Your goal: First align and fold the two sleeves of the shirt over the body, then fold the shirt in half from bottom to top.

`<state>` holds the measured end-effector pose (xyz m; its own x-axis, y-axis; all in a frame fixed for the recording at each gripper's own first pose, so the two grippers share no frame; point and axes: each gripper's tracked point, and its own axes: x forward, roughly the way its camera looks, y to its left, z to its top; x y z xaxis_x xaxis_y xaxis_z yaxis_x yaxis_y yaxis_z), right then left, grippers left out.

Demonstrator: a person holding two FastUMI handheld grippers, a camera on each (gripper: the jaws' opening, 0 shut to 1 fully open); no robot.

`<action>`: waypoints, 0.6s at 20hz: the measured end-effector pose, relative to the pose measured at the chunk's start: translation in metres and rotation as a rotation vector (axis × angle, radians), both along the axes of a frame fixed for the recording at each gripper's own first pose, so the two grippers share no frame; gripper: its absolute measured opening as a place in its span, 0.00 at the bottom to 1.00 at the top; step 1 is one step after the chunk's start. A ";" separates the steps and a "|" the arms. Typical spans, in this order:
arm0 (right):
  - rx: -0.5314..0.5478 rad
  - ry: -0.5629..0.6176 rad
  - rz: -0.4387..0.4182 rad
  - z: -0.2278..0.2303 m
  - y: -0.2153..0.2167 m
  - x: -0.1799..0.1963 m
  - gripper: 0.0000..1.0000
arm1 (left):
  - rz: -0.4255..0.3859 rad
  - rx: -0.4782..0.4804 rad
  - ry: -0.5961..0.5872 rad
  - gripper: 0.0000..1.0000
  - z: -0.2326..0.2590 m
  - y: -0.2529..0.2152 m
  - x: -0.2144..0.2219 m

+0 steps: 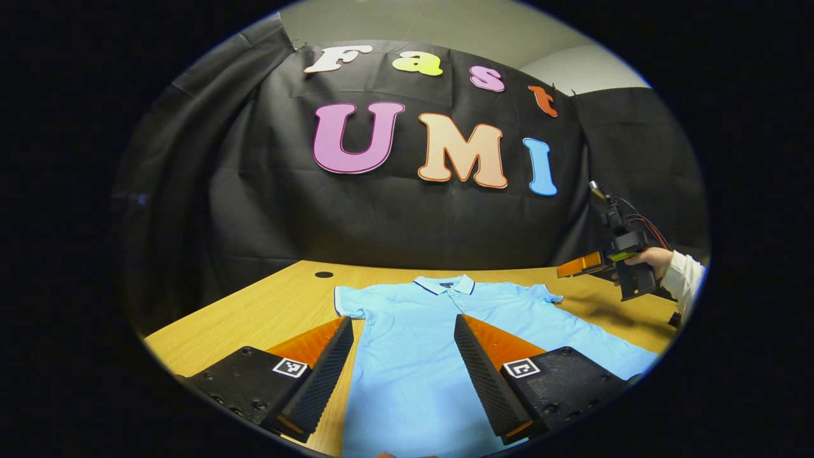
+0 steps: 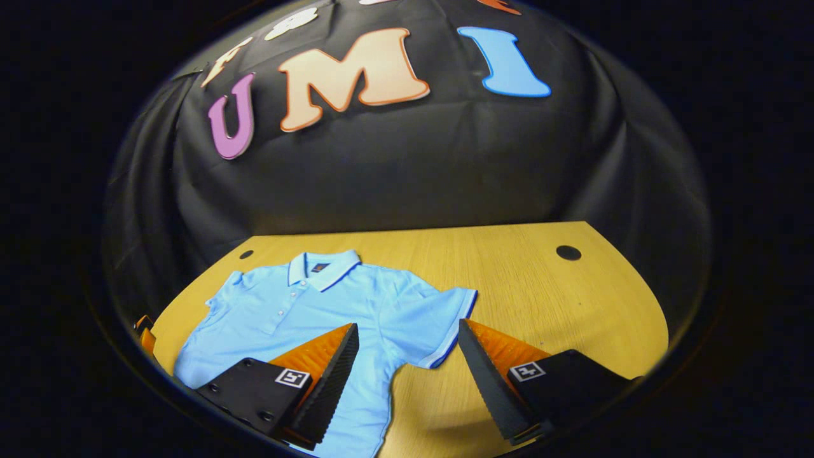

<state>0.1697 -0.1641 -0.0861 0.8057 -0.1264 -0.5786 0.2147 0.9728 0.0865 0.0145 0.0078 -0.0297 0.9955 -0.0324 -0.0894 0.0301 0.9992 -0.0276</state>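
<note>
Right gripper view: shirt (image 2: 318,312) flat on the table (image 2: 540,299), bare wood past its sleeve hem (image 2: 453,337); right gripper (image 2: 407,369) wide, left gripper (image 1: 404,356) wide, apparently above the cloth.

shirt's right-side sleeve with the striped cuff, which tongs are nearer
Right. The right tongs hover open just before the striped sleeve; the left tongs hover open over the shirt's body, farther from it.

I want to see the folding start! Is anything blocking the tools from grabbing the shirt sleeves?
Nothing visible does. The blue shirt lies flat on the wooden table, sleeves spread out. The right tool hangs open over one sleeve, and the left tool hangs open over the shirt's body.
</note>
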 end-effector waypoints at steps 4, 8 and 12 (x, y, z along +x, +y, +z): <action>0.025 0.096 -0.056 -0.037 -0.015 0.021 0.98 | 0.014 0.003 0.004 0.95 0.000 0.008 0.000; 0.037 0.142 -0.104 -0.063 -0.021 0.034 0.94 | 0.018 0.008 0.007 0.95 0.000 0.011 0.000; 0.004 0.149 -0.117 -0.072 -0.026 0.037 0.98 | 0.024 0.014 0.011 0.95 -0.001 0.014 0.000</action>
